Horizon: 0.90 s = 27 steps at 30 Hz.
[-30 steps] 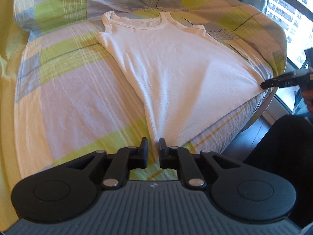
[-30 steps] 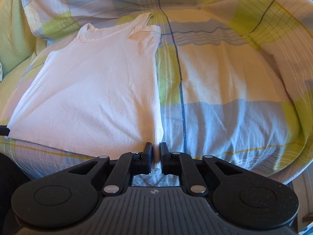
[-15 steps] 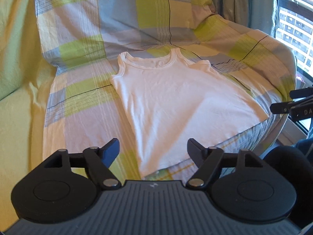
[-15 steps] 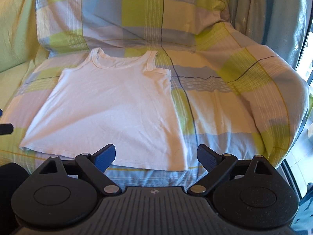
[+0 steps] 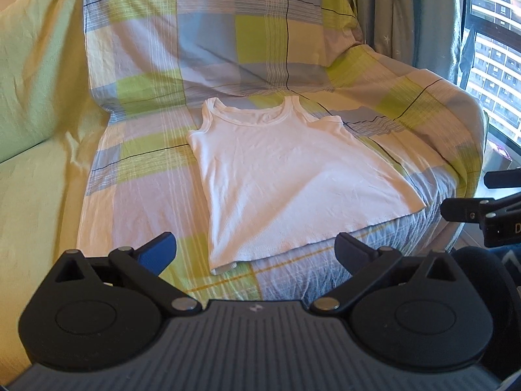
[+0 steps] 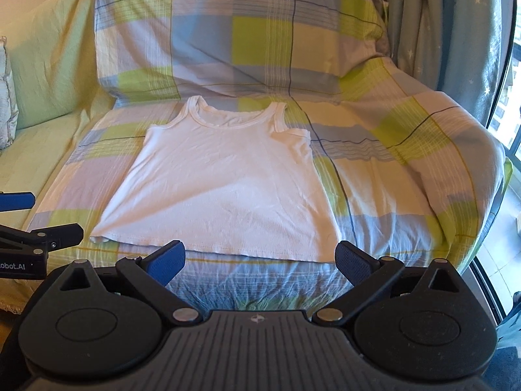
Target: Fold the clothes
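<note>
A white tank top (image 5: pixel 286 179) lies flat and spread out on the seat of a sofa, neckline toward the backrest, hem toward me. It shows in the right wrist view too (image 6: pixel 224 182). My left gripper (image 5: pixel 255 251) is open and empty, held back from the hem's left corner. My right gripper (image 6: pixel 260 255) is open and empty, just in front of the hem's right part. The right gripper shows at the right edge of the left wrist view (image 5: pixel 482 195); the left gripper shows at the left edge of the right wrist view (image 6: pixel 29 221).
The sofa is covered by a checked green, blue and white sheet (image 6: pixel 390 150). A plain green cover (image 5: pixel 35 169) lies to the left. Curtains (image 6: pixel 449 26) and a window (image 5: pixel 495 49) stand at the right.
Both grippers let go of the tank top's hem corners, opened and drew back from the sofa. The tank top stays flat on the seat.
</note>
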Available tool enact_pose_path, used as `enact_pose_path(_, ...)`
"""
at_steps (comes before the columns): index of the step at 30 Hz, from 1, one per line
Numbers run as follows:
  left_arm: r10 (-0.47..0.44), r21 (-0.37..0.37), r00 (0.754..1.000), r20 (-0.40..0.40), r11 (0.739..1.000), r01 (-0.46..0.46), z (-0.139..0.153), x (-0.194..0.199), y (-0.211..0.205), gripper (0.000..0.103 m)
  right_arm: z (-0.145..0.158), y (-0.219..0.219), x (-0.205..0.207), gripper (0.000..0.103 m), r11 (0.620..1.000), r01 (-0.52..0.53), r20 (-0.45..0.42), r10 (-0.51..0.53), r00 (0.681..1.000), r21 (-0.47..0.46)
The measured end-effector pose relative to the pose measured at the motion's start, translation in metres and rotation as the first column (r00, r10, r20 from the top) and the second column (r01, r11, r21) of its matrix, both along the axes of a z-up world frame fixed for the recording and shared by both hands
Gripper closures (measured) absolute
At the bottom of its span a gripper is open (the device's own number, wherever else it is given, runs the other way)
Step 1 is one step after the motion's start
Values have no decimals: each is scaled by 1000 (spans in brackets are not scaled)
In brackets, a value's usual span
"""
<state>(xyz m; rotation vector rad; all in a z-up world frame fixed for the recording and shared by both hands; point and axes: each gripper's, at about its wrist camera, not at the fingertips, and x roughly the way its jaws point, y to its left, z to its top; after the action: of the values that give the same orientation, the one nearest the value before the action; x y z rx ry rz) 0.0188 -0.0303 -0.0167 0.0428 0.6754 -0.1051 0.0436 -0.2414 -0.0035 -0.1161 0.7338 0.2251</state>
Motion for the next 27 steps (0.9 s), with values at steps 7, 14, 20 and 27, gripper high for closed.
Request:
enact_pose_path(7,-22,12,1000,-1,1000,22,2,-17,-11,1,-3,-7,-25,2,1000,10,-7,-9,1000,9)
enact_pose_path(14,-3,15,1000,7,1000,3,5,-30,-11,1,-3,-9,-35,2,1000,6,2,-6,1000,30)
enact_pose_path(20,-93,91,995,41,992,89,-4,-29,-12,1,-8,-8,-36,2,999,-34,14,34,999,2)
enact_pose_path(27,-384,371,923,-3,857,358,-37,-2,-21,20,-26,1,-25,19,929,-261,61,286,956,-261)
